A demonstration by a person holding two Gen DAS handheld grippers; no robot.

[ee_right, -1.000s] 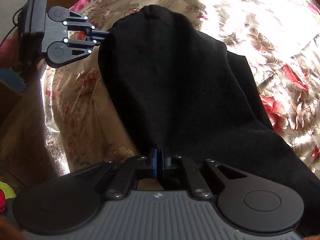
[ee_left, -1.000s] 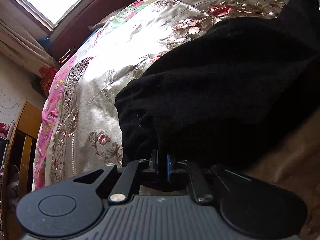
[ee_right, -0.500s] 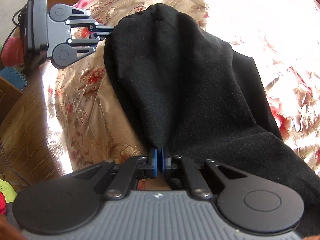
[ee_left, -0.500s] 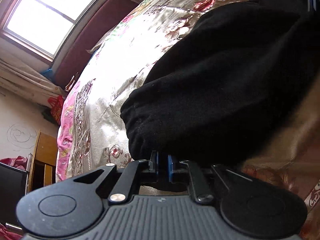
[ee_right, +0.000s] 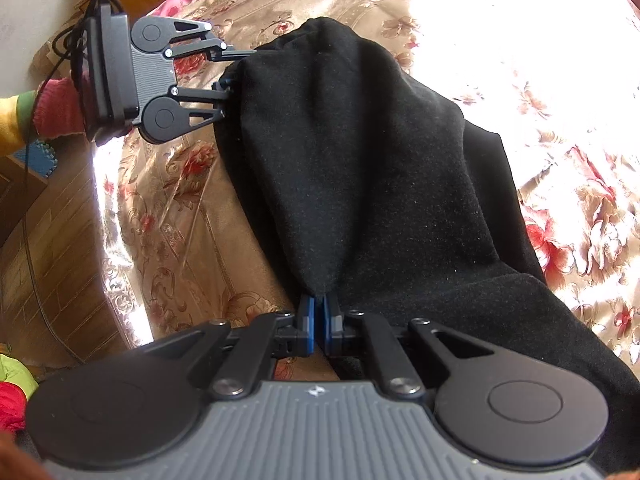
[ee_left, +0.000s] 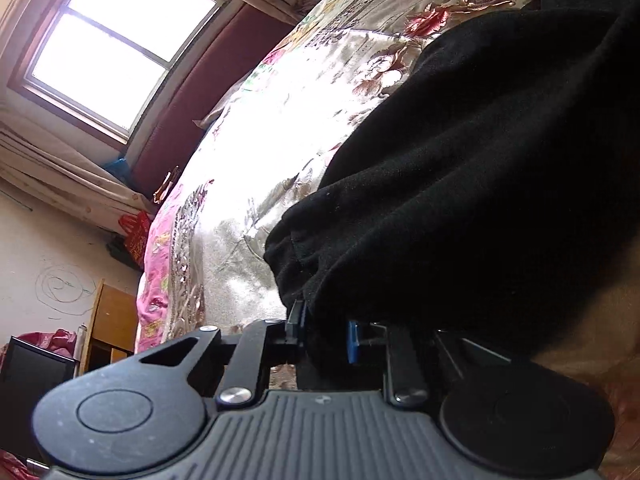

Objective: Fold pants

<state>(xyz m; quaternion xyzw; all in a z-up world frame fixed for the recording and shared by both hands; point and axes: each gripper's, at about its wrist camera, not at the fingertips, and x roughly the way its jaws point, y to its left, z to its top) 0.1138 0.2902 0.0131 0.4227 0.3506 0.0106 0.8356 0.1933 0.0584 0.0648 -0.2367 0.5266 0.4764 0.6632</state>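
Over by the bed's left side, the left gripper (ee_right: 234, 68) has its fingers spread apart around the edge of the black pants (ee_right: 380, 184), which lie on the flowered bedspread (ee_right: 540, 80). Nearer, the right gripper (ee_right: 319, 322) pinches a fold of them tight.

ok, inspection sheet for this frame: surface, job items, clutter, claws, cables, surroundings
Surface: floral satin bedspread, glare in places.
Job's things: black pants lying on it, near edge gathered into a peak.
Clutter: nothing seen on the bedspread.
Claws: left claw with fingers apart, pants edge between them; right claw shut on a pinch of pants.
Cables: black cable trailing from the left claw body.
Surroundings: window, wooden cabinet, red bag, wood floor.
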